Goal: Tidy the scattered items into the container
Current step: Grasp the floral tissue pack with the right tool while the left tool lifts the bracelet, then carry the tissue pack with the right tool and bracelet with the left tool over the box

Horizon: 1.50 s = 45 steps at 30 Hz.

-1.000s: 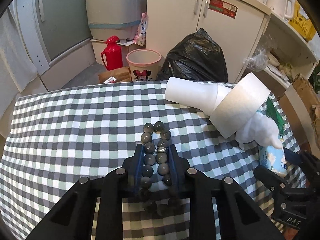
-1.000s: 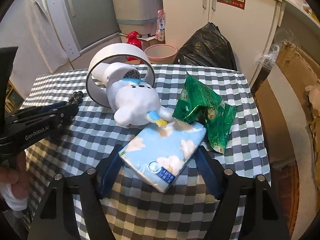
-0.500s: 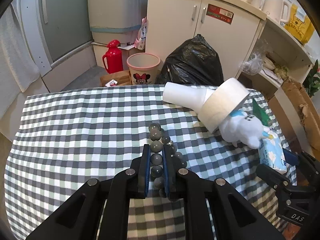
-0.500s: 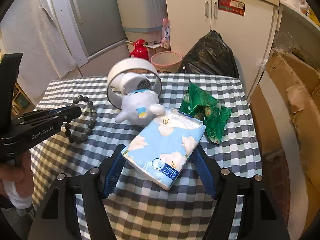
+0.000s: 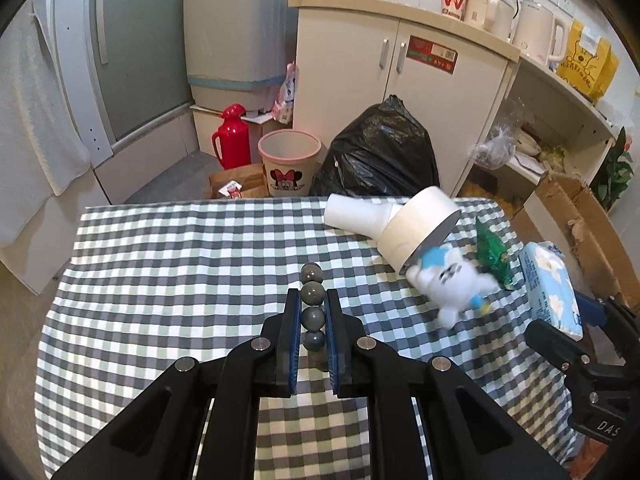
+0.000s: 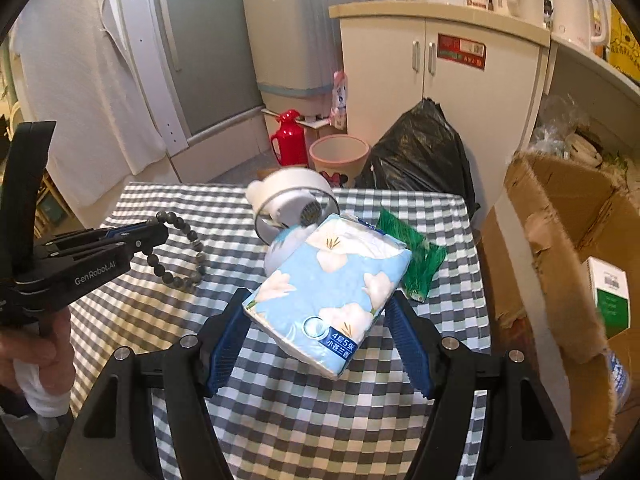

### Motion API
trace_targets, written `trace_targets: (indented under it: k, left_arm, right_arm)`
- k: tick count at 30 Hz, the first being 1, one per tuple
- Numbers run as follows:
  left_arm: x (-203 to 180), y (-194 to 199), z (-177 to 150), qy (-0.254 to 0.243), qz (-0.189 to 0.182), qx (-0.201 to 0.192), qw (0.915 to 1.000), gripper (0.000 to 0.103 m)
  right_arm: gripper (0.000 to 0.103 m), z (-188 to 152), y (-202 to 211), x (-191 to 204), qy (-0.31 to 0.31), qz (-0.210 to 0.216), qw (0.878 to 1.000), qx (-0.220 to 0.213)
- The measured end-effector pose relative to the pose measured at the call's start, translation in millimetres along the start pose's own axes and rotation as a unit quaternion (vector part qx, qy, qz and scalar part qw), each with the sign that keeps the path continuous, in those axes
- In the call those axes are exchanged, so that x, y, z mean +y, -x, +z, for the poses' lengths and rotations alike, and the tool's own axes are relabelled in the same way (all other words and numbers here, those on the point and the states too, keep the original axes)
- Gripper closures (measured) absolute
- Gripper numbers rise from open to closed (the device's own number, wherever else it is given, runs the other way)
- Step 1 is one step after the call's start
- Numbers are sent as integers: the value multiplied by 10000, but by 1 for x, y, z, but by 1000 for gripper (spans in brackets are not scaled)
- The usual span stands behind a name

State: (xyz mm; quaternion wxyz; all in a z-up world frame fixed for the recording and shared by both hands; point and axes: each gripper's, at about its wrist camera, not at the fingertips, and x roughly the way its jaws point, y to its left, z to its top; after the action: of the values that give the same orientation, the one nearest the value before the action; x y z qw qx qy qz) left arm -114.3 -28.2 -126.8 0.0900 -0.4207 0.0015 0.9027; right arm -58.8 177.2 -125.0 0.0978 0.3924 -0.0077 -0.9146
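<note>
Desk (image 5: 168,264) has a green-and-white checked cloth over it. Near the far right corner a white handheld fan (image 5: 396,224) lies on its side, a white plush toy (image 5: 456,280) and green snack packet (image 5: 494,250) right beside it.

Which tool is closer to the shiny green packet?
The right tool. It holds the tissue pack just beside the green packet. The left tool is farther away across the table, gripping the bead bracelet.
</note>
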Motion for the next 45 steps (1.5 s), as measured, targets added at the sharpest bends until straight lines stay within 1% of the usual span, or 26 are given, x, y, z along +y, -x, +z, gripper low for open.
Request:
trace_targets:
  k: [14,18,27,33,40,45]
  left_arm:
    - [-4,64,0,71,183,-591,9981,92]
    - [-3,88,-1,95,289,-816,9962,92]
    - [-5,138,-4,119,362,-1245,9915,92]
    - [-8,164,-8,114,454,-1504,9875,92]
    - [-14,184,-9,110,439,-1685,9847,92]
    - [-18,188,-7,109,438,-1728,9839,92]
  right_arm:
    - [35,7,44,18,161,148,9985,-493]
    - [35,7,58,25,205,205,9975,-649]
    - [35,9,89,39,316,255,9945,-962]
    - [35,11,112,47,403,269,9915,-1205]
    - [35,10,128,53,464,293,9893,-1354]
    - [35,12,136,52,494,268,9883,-1417]
